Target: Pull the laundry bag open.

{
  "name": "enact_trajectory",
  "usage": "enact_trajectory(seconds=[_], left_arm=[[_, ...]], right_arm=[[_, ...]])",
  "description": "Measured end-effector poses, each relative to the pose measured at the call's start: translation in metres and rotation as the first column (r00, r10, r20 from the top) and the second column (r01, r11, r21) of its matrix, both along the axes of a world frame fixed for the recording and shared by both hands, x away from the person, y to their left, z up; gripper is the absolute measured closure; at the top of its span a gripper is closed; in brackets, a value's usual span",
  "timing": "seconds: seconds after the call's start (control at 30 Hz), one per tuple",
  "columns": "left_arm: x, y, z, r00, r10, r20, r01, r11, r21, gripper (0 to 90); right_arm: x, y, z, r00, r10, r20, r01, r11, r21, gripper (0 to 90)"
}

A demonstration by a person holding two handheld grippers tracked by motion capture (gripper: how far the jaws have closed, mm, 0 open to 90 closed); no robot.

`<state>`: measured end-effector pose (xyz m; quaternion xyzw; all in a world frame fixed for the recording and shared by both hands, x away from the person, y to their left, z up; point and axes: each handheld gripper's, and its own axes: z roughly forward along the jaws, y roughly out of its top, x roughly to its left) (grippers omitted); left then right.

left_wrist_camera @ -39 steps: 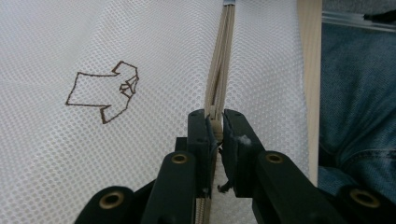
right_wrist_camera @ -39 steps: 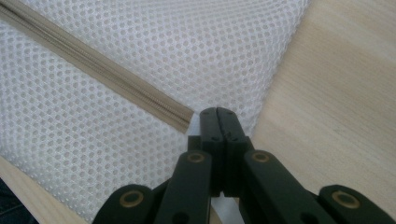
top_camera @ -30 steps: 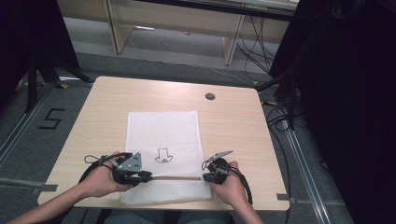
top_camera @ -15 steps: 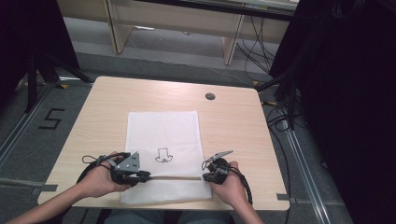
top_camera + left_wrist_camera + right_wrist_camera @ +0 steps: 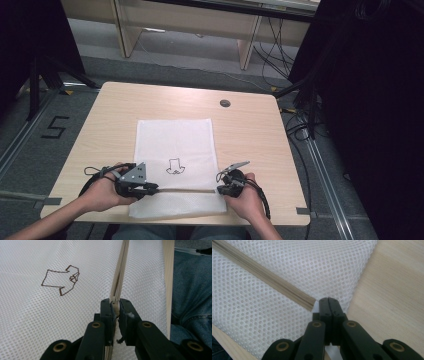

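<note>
Mesh bag (image 5: 175, 150) lies flat on the table (image 5: 110, 115), its contents not discernible. Left gripper (image 5: 115, 307) pinches the zipper pull (image 5: 115, 305); right gripper (image 5: 328, 301) is clamped on the bag's edge beside the zipper (image 5: 267, 277) end.

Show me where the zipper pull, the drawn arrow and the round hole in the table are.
zipper pull (image 5: 115, 305), left gripper view, its top between the jaws.
drawn arrow (image 5: 175, 166), high view, middle of the outline on the mesh bag.
round hole (image 5: 225, 103), high view, its dark centre.

White mesh bag (image 5: 175, 150) flat on table, beige zipper (image 5: 185, 190) closed across near end
</note>
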<state>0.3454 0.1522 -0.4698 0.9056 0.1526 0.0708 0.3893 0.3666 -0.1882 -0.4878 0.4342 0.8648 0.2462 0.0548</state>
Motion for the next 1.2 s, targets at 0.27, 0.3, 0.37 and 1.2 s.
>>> enact_trajectory(seconds=[0.27, 0.3, 0.37, 1.2], left_arm=[[0.0, 0.001, 0.0, 1.0, -0.003, -0.005, 0.003, 1.0, -0.004, 81.4], [0.001, 0.003, 0.001, 0.9999, -0.006, 0.008, 0.006, 0.9999, 0.013, 81.5], [0.0, 0.003, 0.001, 1.0, -0.003, 0.007, 0.003, 1.0, 0.009, 81.4], [-0.003, 0.02, -0.002, 0.9997, 0.019, -0.016, -0.019, 0.9998, 0.009, 81.4]], right_arm=[[-0.001, 0.001, 0.001, 0.9997, -0.017, -0.019, 0.017, 1.0, 0.002, 90.0], [-0.001, 0.001, 0.001, 0.9997, -0.015, -0.017, 0.015, 1.0, 0.001, 90.0], [-0.001, 0.001, 0.001, 0.9998, -0.013, -0.014, 0.013, 1.0, 0.0, 90.0], [-0.001, 0.001, 0.0, 0.9998, -0.015, -0.013, 0.015, 1.0, -0.002, 90.0]])
